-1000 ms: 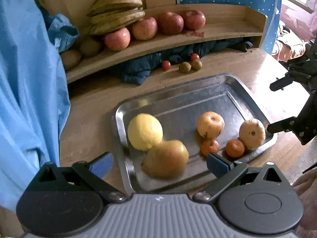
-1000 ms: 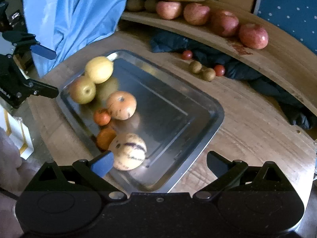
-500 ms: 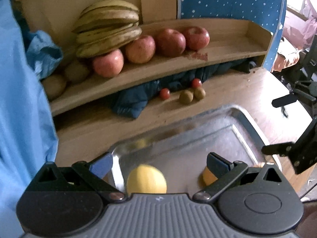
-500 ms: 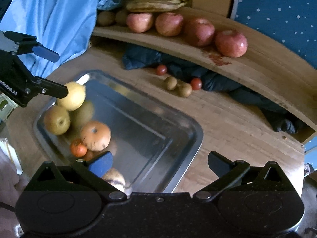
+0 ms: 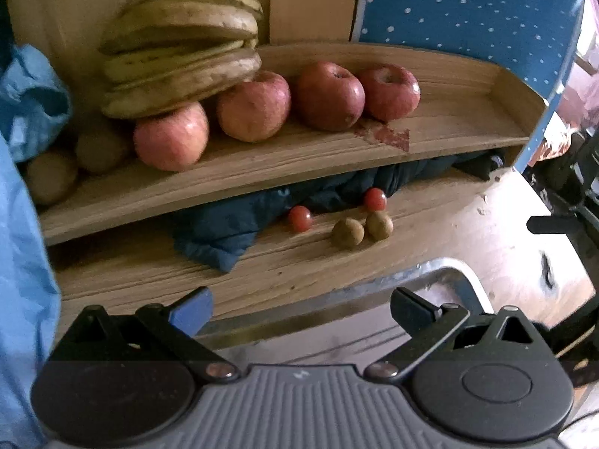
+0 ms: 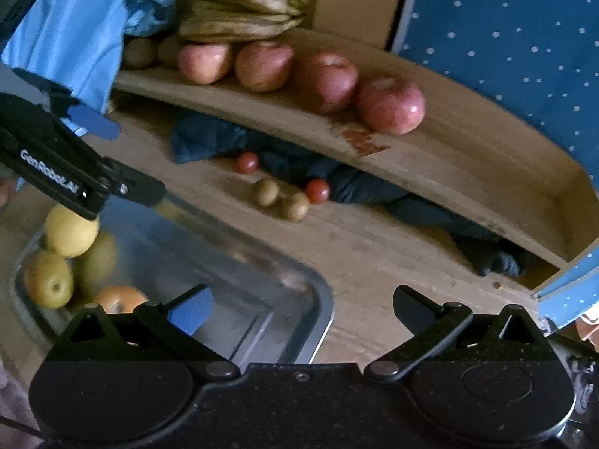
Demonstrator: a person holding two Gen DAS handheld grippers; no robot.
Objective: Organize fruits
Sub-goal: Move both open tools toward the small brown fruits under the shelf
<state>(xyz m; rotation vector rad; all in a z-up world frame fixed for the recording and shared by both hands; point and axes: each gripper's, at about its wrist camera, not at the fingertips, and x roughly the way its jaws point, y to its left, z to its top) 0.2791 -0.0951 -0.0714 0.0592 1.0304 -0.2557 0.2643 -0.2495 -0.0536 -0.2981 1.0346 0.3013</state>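
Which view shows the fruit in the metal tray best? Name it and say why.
The right wrist view: the yellow fruit, green pear and an orange fruit show in the metal tray. The left wrist view shows only the tray's rim, no fruit.

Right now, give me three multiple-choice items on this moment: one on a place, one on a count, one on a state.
1. Where do the two small red tomatoes lie?
A. on the wooden table by the dark cloth
B. in the metal tray
C. on the shelf

2. How many red apples sit on the shelf?
A. two
B. four
C. six

3. How is the left gripper?
A. shut on a banana
B. shut on an apple
C. open, holding nothing

Answers: 1 A, both lie on the table at the cloth's edge. 2 B, four stand in a row beside the bananas. 3 C, its fingers are spread with nothing between.
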